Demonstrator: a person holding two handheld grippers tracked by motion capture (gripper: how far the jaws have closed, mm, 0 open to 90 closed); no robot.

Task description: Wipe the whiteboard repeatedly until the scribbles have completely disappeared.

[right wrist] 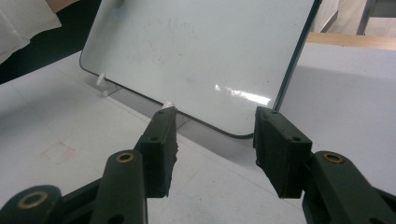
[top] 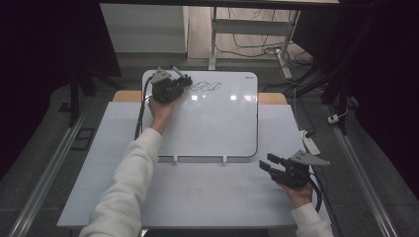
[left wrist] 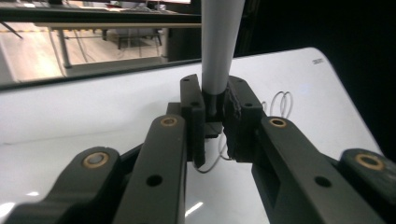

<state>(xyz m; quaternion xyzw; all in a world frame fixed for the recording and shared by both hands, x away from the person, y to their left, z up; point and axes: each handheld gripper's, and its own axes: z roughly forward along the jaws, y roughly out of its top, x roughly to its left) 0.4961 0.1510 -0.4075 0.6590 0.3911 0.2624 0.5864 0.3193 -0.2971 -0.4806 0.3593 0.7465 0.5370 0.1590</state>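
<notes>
A white whiteboard [top: 212,123] lies propped on small white feet on the pale table [top: 207,197]. At its far left corner my left gripper [top: 184,80] is shut on a marker with a light grey barrel [left wrist: 219,46]; the jaws clamp the dark lower end [left wrist: 215,121] with the tip down at the board [left wrist: 93,116]. A row of drawn loops [top: 205,87] runs to the right of the tip, loops [left wrist: 280,105] showing beyond the jaws. My right gripper [top: 267,163] hovers open by the board's near right corner, nothing between its jaws [right wrist: 215,140], the whiteboard [right wrist: 201,51] ahead.
A black cable [top: 141,116] trails from the left gripper along the board's left edge. A white plug block [top: 310,143] lies at the table's right edge. A faint red square mark [right wrist: 58,151] is on the table in front. Desk legs and cables stand beyond the far edge.
</notes>
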